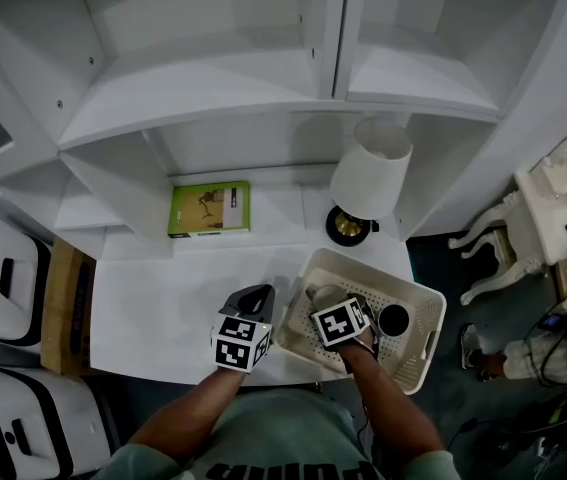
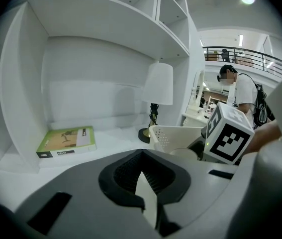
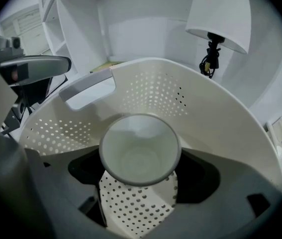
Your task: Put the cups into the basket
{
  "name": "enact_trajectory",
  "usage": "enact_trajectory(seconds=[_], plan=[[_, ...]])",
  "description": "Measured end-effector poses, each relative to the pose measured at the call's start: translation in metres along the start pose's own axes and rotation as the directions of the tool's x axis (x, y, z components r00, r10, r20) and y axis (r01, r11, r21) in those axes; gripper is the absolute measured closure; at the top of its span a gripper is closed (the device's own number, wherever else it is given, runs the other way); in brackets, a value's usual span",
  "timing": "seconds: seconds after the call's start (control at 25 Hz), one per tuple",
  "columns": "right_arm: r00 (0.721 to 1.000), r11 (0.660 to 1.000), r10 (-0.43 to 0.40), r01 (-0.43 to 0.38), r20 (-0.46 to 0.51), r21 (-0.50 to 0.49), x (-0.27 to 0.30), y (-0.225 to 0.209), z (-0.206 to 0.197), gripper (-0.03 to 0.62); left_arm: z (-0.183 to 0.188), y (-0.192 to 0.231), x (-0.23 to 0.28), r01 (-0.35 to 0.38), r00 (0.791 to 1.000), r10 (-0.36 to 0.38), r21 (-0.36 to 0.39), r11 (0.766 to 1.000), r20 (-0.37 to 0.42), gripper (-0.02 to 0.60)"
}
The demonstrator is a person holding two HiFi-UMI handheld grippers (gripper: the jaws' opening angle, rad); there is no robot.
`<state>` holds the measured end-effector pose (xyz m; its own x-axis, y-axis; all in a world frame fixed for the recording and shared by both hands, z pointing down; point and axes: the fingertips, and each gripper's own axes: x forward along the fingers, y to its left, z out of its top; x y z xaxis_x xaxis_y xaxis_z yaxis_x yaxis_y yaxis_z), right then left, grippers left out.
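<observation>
A pale cup sits between the jaws of my right gripper, which is shut on it, mouth towards the camera. Cup and gripper are inside the white perforated basket, above its floor. A black cup stands in the basket to the right of the gripper. My left gripper hovers over the desk just left of the basket; its jaws look shut with nothing in them. In the left gripper view the basket and the right gripper's marker cube show at the right.
A green book lies under the shelf at the back left. A white-shaded lamp on a dark base stands behind the basket. White shelves rise above the desk. A white carved chair and a person are off to the right.
</observation>
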<state>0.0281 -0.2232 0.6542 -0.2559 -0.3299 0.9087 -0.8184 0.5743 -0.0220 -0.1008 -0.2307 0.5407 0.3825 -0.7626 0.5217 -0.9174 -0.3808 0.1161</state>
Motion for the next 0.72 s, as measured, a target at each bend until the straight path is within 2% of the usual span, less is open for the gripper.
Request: enact_trajectory(seconds=[0.2,0.4,0.6,0.72], plan=[[0.999,1.0,0.025,-0.025,-0.035,0.013,0.002,0.001,-0.013,0.203,-0.001,-0.004,0.0,0.007,1.0,-0.007,0.002,1.0,-0.008,0.574],[0.998,0.998,0.061,-0.06,-0.028,0.028,-0.001,0.004,-0.017,0.203,0.0,-0.008,-0.001,0.004,1.0,-0.004,0.008,1.0,-0.005,0.574],[0.998,0.997,0.055,-0.056,0.023,0.059,-0.028,-0.001,-0.012,0.203,0.003,-0.011,-0.006,-0.006,1.0,0.006,0.011,1.0,-0.001,0.574],[0.994,0.997,0.039,-0.045,0.098,0.055,-0.048,-0.002,-0.001,0.203,0.003,-0.015,-0.012,-0.013,1.0,0.013,0.007,1.0,0.007,0.574]])
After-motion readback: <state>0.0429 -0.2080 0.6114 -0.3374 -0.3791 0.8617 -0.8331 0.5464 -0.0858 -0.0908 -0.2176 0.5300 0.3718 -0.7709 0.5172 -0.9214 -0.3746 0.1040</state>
